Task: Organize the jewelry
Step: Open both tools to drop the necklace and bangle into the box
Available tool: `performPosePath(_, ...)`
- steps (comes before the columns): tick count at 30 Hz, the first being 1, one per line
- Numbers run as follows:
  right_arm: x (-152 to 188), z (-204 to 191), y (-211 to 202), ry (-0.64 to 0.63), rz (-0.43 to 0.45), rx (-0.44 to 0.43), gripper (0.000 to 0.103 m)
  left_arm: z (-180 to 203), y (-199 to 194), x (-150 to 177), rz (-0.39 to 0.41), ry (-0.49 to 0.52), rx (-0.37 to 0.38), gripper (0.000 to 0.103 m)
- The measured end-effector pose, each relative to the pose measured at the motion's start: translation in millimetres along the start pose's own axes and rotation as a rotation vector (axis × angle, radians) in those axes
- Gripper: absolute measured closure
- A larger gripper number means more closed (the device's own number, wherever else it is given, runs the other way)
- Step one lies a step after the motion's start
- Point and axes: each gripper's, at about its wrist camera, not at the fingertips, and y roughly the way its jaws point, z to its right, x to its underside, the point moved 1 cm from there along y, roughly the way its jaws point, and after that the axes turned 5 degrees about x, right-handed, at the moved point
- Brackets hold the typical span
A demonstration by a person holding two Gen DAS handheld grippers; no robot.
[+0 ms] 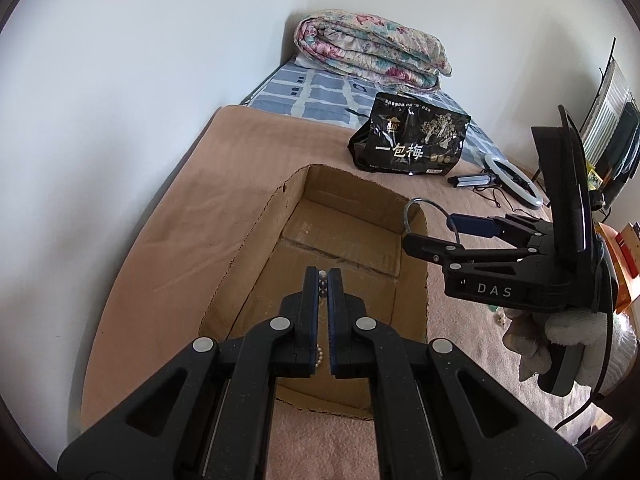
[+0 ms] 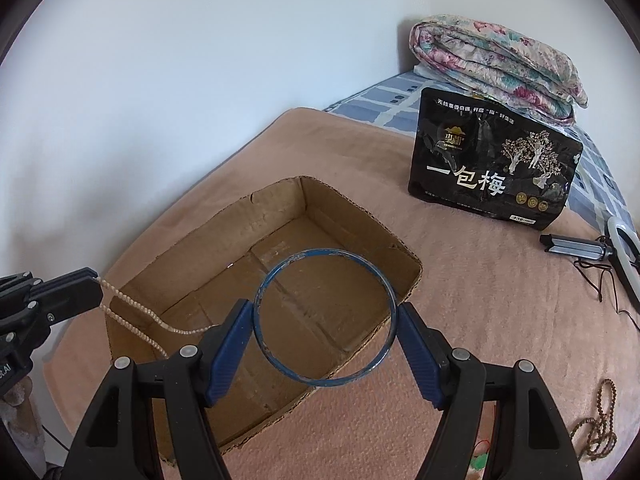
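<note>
Cardboard box (image 2: 280, 280) sits open at centre frame on my tan blanket (image 2: 460, 280). Above it, my right gripper (image 2: 325, 316) spreads wide, pinching a blue bangle (image 2: 384, 280) edge to edge. At left, my left gripper (image 1: 323, 280) clamps nearly closed on a pearl necklace (image 2: 132, 316) dangling into the box.

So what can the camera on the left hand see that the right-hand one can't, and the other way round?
Only the left wrist view shows the window blind and the gloved hand holding the right gripper.

Only the right wrist view shows the bangle as a full blue ring, the pearl necklace hanging from the left gripper, and brown beads on the blanket.

Both show the cardboard box, black snack bag, folded quilt and ring light.
</note>
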Motion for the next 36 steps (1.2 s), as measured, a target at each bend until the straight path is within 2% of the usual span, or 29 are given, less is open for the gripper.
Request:
performPosePath(10,0.0,-1.9,6.5,0.000,-0.003,0.001,0.028,-3.9,7.8,4.4,-0.030,-0.017,-0.018,0.102)
performPosePath(12,-0.9,-1.2,5.6,0.004,0.001,0.009,0.023,-5.6,8.5,4.6,-0.033,-0.028,-0.017,0.102)
performPosePath(14,-1.6,0.0,2.9,0.011,0.013,0.020,0.012,-8.3,9.4,4.2,-0.040,-0.048,0.002,0.101)
performPosePath(15,-2.0,0.7,1.6,0.012,0.019,0.021,0.012,-9.2,9.7,4.2,-0.044,-0.055,0.008,0.101)
performPosePath(16,-2.7,1.6,0.8,0.013,0.022,0.022,0.012,-9.8,10.2,3.9,-0.050,-0.058,0.001,0.096)
performPosePath(17,-3.1,2.4,-0.2,0.014,0.023,0.024,0.012,-10.0,10.0,3.6,-0.050,-0.058,-0.005,0.081)
performPosePath(19,-3.4,3.9,-2.6,0.016,0.027,0.028,0.011,-10.1,8.1,3.5,-0.041,-0.058,-0.011,0.062)
performPosePath(28,-1.3,9.2,-15.4,0.030,0.047,0.030,0.010,-7.1,5.7,3.1,-0.045,-0.047,-0.025,0.061)
performPosePath(36,9.1,27.5,-42.8,0.064,0.084,0.042,0.010,7.3,3.0,0.7,-0.038,-0.024,-0.015,0.061)
